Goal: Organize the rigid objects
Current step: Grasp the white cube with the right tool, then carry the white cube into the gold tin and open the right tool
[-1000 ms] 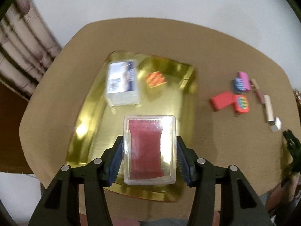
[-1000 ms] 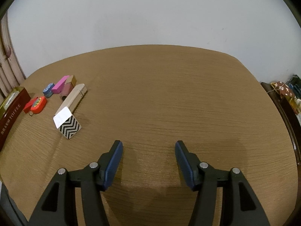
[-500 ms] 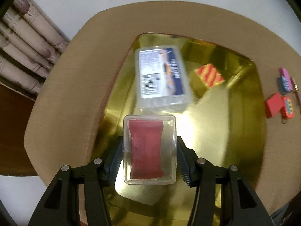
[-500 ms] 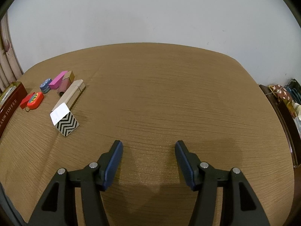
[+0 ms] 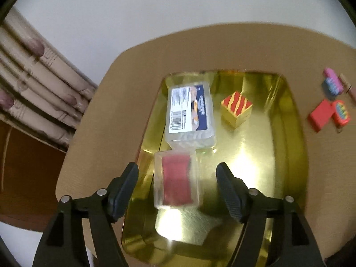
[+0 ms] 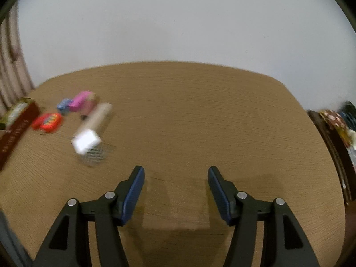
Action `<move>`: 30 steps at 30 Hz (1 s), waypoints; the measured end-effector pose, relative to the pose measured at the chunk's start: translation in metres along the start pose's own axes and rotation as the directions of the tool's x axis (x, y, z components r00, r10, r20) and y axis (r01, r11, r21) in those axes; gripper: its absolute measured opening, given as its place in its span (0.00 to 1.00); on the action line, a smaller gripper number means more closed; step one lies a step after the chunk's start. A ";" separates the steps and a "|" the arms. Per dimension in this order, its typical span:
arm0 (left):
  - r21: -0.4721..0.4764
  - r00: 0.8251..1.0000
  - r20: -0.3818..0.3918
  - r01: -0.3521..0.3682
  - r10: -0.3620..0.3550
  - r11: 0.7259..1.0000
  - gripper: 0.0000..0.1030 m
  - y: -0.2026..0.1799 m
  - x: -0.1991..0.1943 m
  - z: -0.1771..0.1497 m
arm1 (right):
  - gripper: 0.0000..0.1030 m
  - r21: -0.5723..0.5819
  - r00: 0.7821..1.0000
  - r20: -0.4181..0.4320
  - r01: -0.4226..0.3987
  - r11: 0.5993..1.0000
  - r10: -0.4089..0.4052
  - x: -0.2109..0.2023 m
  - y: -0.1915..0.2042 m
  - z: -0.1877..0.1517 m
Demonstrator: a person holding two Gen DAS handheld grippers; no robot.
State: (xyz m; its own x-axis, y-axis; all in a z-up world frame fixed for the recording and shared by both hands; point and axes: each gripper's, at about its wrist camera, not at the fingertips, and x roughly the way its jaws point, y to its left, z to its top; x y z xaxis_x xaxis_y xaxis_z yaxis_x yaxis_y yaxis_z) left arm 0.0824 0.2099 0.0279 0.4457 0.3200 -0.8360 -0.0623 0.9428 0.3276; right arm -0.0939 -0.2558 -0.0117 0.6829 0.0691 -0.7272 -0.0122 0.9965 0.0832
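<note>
- Clear case (image 5: 176, 179) with its red packet lies in the glossy gold tray (image 5: 293, 146), touching the labelled clear box (image 5: 191, 113); striped cube (image 5: 236, 108) nearby.
- Left hand-held gripper (image 5: 178, 185) is spread wide, gripping nothing.
- Right hand-held gripper (image 6: 175, 189) is apart, empty.
- Left to tidy, I'd say: small blocks (image 6: 77, 109) on the woodgrain surface (image 6: 200, 122).
</note>
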 end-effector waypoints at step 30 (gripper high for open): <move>-0.243 0.940 0.030 0.337 -0.340 0.910 0.78 -0.058 -0.090 -0.135 | 0.29 -0.453 0.930 -0.322 -0.316 0.834 0.178 0.064 0.084 0.039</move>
State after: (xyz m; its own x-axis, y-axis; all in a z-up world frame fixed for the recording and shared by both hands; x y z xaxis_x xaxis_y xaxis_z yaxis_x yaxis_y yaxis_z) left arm -0.0746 0.1392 0.0248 0.4671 -0.0229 -0.8839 -0.1235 0.9882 -0.0908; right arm -0.0228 -0.1695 -0.0245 0.3978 0.2569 -0.8808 -0.5569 0.8305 -0.0093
